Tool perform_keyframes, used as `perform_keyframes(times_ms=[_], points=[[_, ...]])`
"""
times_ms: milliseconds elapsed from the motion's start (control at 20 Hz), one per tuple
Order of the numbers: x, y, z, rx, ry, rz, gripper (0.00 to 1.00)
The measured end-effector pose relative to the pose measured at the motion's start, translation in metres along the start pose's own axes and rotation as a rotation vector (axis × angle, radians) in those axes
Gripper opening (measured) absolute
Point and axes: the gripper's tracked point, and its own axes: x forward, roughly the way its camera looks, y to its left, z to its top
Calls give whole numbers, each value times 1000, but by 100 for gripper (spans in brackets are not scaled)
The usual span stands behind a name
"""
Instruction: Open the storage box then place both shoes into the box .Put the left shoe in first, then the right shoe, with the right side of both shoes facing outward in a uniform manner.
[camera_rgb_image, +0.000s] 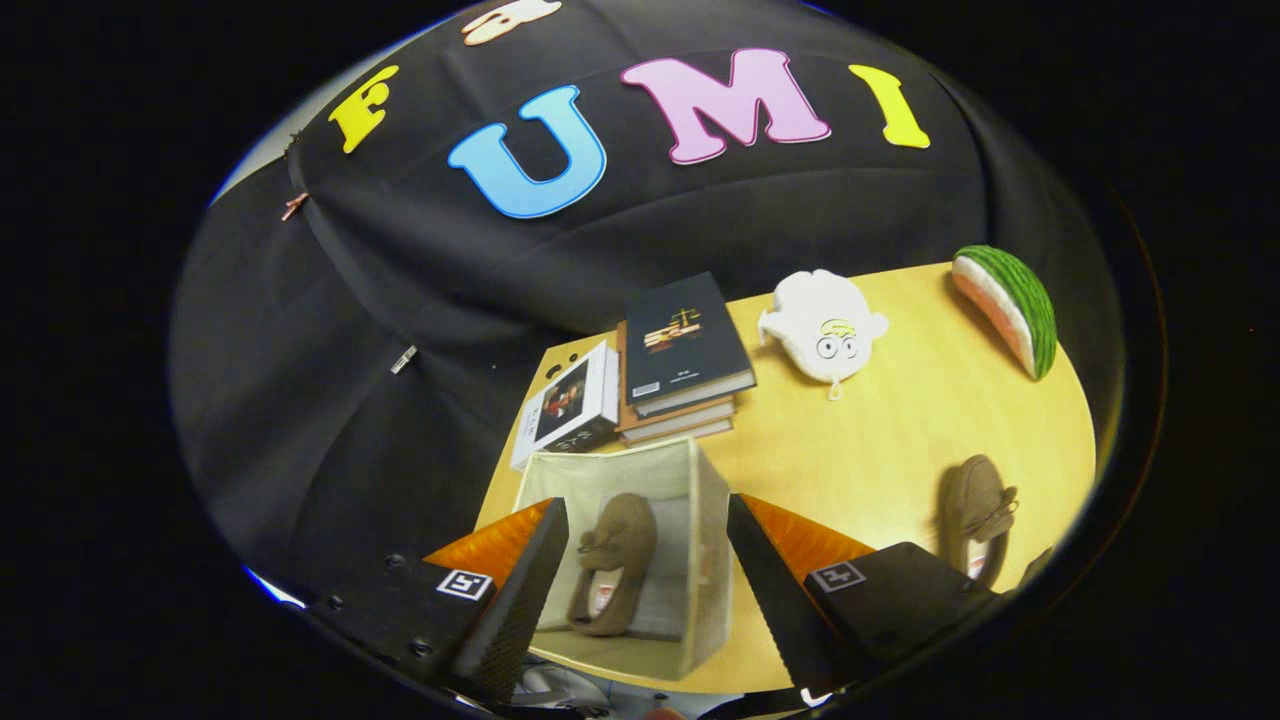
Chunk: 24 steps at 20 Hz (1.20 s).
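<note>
The fingers (648, 590) hang spread and empty above the open storage box (708, 520) holding one shoe (615, 565); the other shoe (978, 510) lies near the counter's (900, 420) right edge.

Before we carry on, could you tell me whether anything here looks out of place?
Nothing odd: one shoe lies inside the open storage box, the other shoe waits on the table, and the tool hangs open above.

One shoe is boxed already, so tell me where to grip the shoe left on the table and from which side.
Judging by its pose, grip the second shoe across the open collar behind the bow, coming from above; it lies sole-down on the table. The gripper hangs open over the storage box.
</note>
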Motion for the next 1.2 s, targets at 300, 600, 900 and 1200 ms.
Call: perform_keyframes(times_ms=[300, 600, 900, 1200], points=[[-42, -132, -3, -162, 32, -121, 99], [-68, -247, -50, -168, 140, -228, 99], [-71, -329, -119, -211, 287, -304, 97], [-47, -350, -154, -229, 369, -307, 88]])
